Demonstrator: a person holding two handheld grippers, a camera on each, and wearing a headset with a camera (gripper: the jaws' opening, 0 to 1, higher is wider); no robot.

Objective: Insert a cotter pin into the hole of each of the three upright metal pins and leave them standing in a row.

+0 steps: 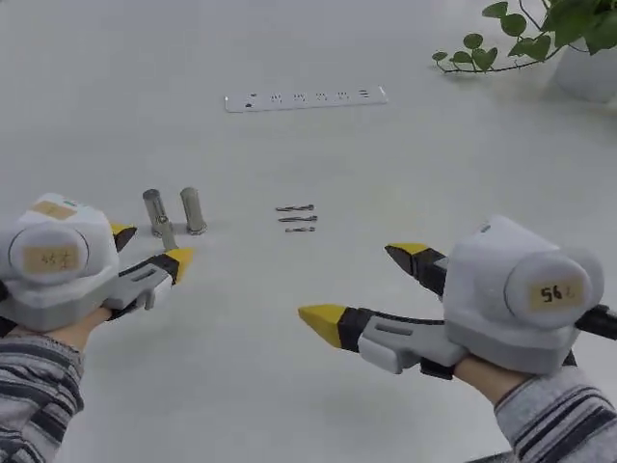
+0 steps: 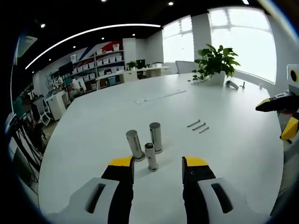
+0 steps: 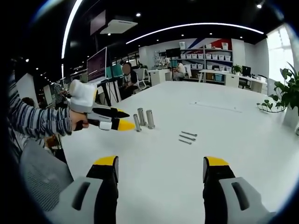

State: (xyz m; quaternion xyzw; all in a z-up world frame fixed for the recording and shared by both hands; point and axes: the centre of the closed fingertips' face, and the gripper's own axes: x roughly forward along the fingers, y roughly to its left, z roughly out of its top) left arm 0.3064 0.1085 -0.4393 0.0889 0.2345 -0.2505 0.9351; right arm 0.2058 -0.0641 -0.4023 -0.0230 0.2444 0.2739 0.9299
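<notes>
Cotter pins [image 1: 296,219], three lying side by side on the table [image 1: 434,164], apart from the upright metal pins [image 1: 193,212] clustered just ahead of the left gripper [image 1: 154,246]: probably light, thin, slippery, best pinched near the head; fingers wide and empty there and on the right gripper [image 1: 355,282].

Metal pins [image 1: 193,210] silver; table [image 1: 289,328] white; plant [image 1: 549,24] green; sleeve [image 1: 29,405] grey w/ dark stripes; power strip [image 1: 305,98] white.

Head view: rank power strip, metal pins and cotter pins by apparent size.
1. power strip, longest even though it lies farthest away.
2. metal pins; the two rear ones look alike, the front one looks slimmer.
3. cotter pins, all three much alike.
</notes>
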